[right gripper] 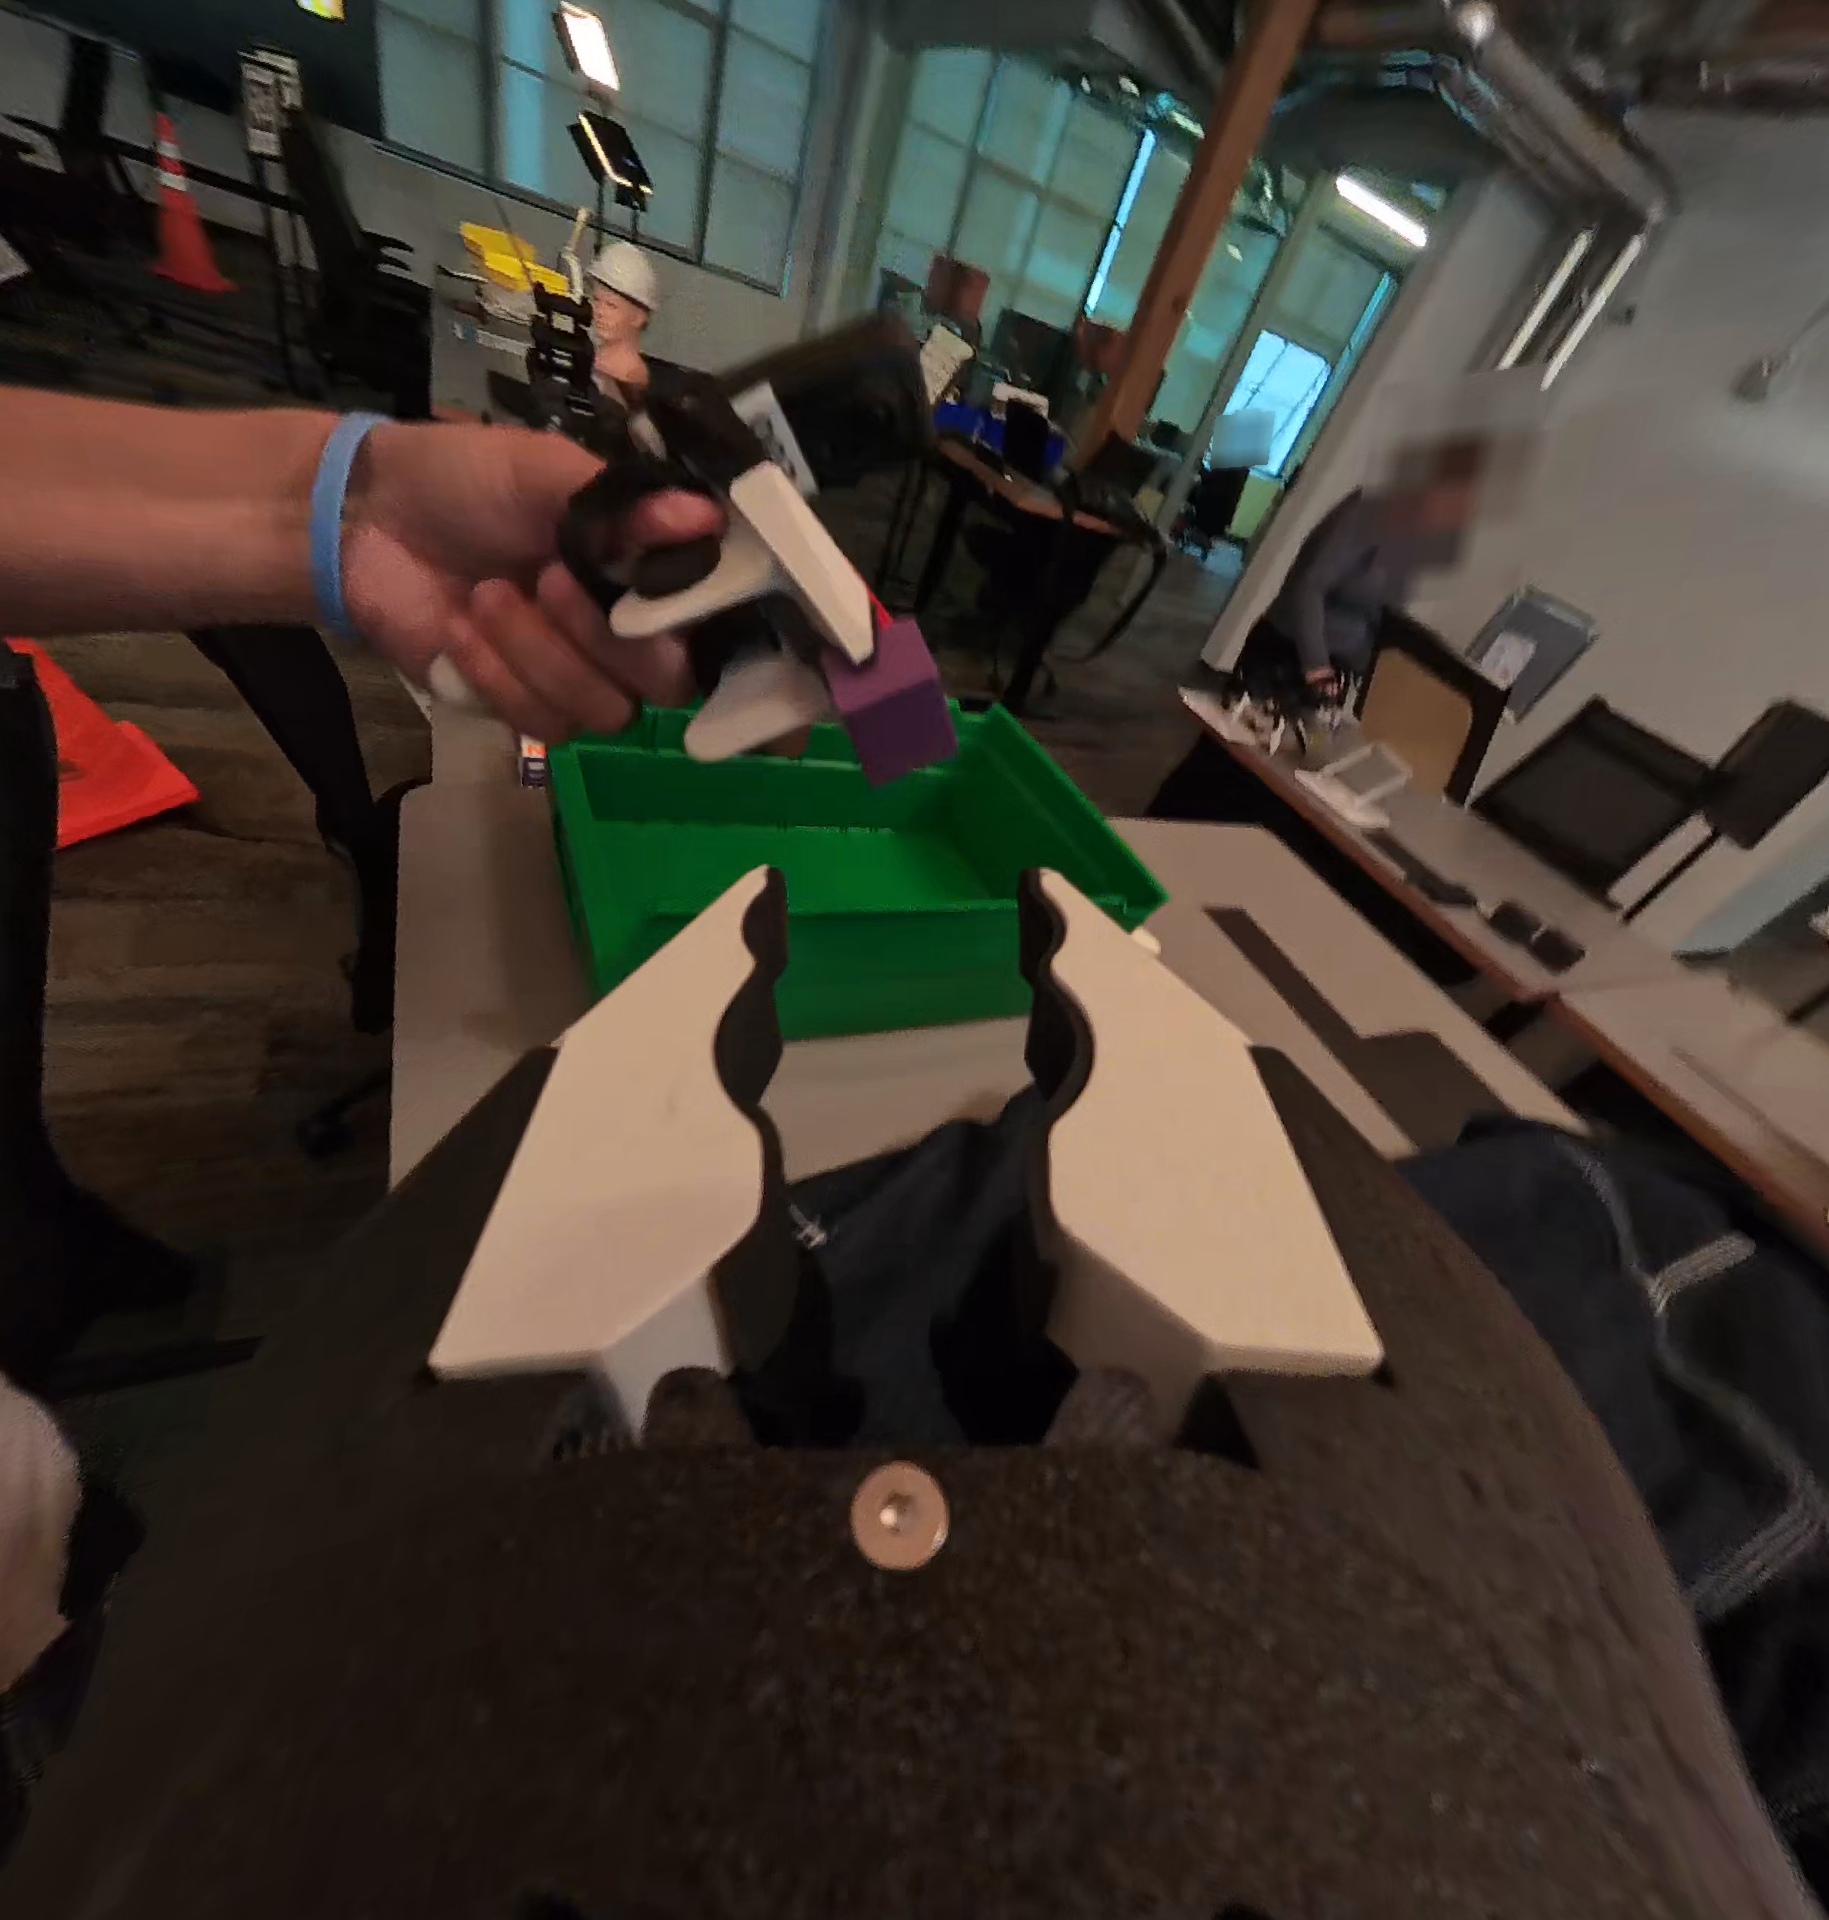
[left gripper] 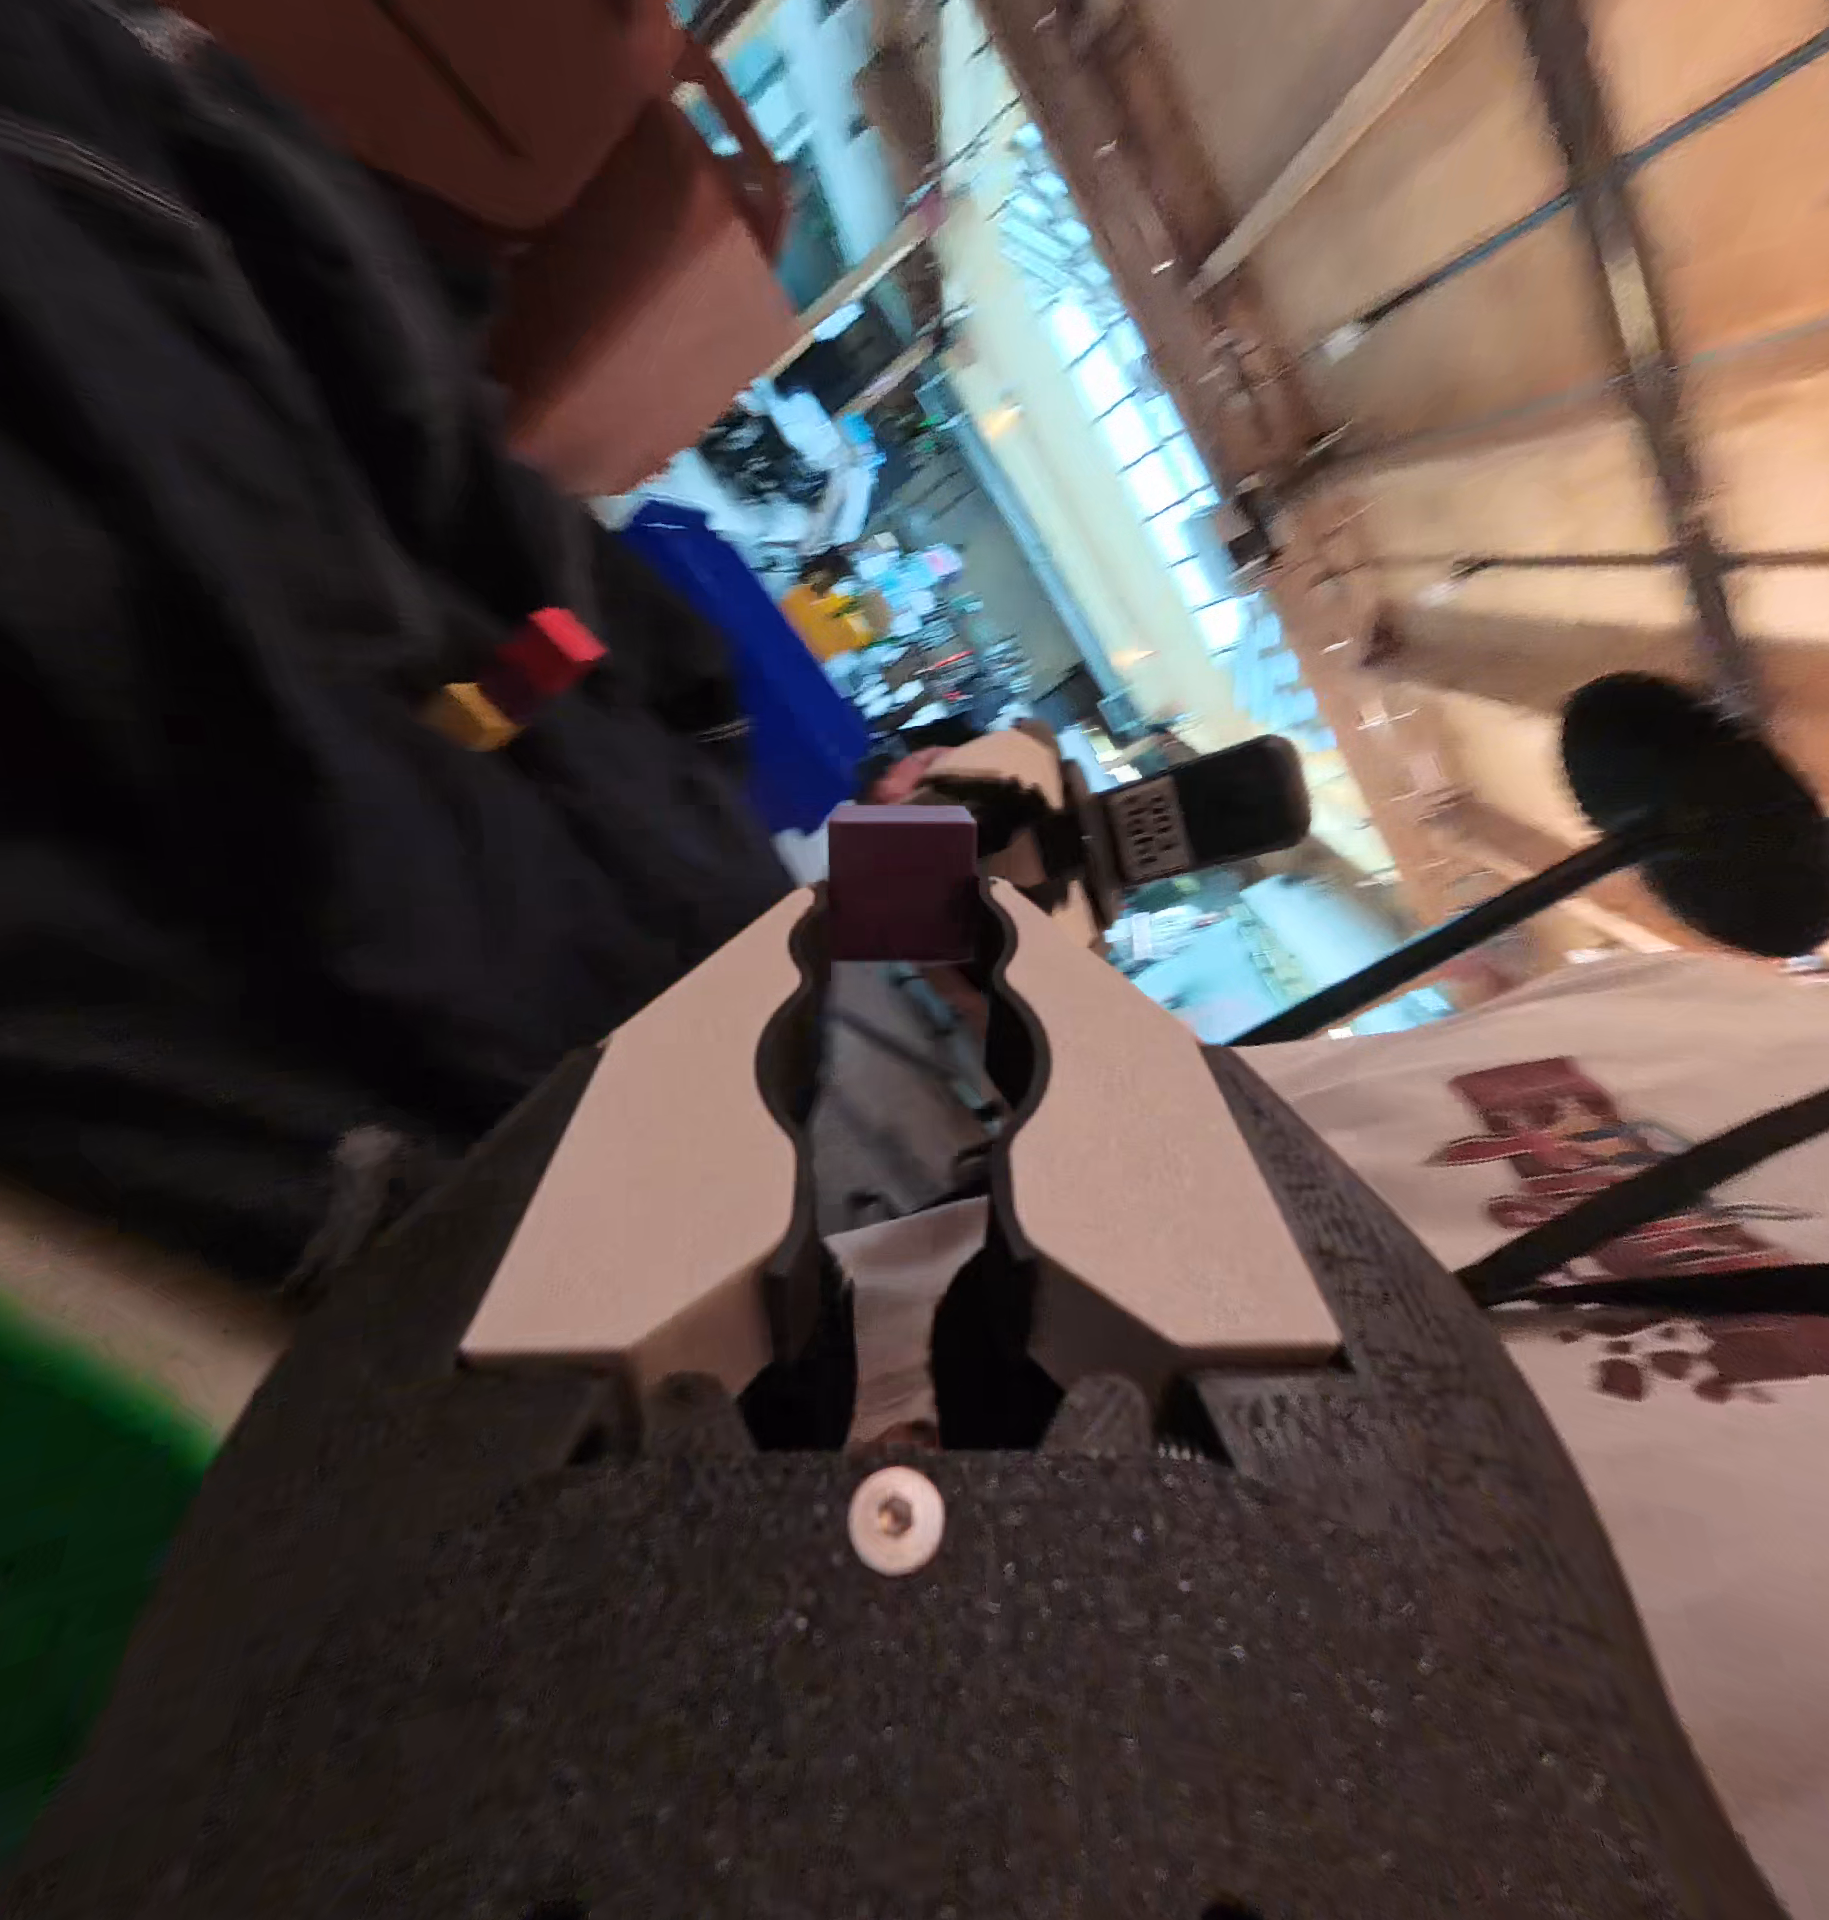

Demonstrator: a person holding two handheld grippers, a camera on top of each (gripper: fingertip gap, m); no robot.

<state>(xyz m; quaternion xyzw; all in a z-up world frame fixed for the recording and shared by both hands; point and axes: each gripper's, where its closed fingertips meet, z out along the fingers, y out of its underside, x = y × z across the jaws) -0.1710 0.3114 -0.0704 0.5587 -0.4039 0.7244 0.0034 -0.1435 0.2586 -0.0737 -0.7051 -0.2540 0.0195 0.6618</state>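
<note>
My left gripper [left gripper: 902, 906] is shut on a purple cube [left gripper: 894, 868], held at its fingertips. In the right wrist view a hand with a blue wristband [right gripper: 333, 520] holds this left gripper [right gripper: 835, 681], tilted down, with the purple cube [right gripper: 894, 712] above an open green bin [right gripper: 868, 935]. My right gripper [right gripper: 899, 894] is open and empty, in front of the bin and above a dark denim garment [right gripper: 1616, 1351]. A red cube [left gripper: 555, 649], a dark cube and a yellow cube [left gripper: 468, 717] lie in a row on the dark garment [left gripper: 214, 727].
The green bin stands on a grey table [right gripper: 1294, 935]. An orange cone [right gripper: 99, 748] lies on the floor at the left. More tables [right gripper: 1461, 862] and a person stand at the right. A black fuzzy ball on a rod [left gripper: 1699, 810] and a white printed shirt [left gripper: 1668, 1455] show in the left wrist view.
</note>
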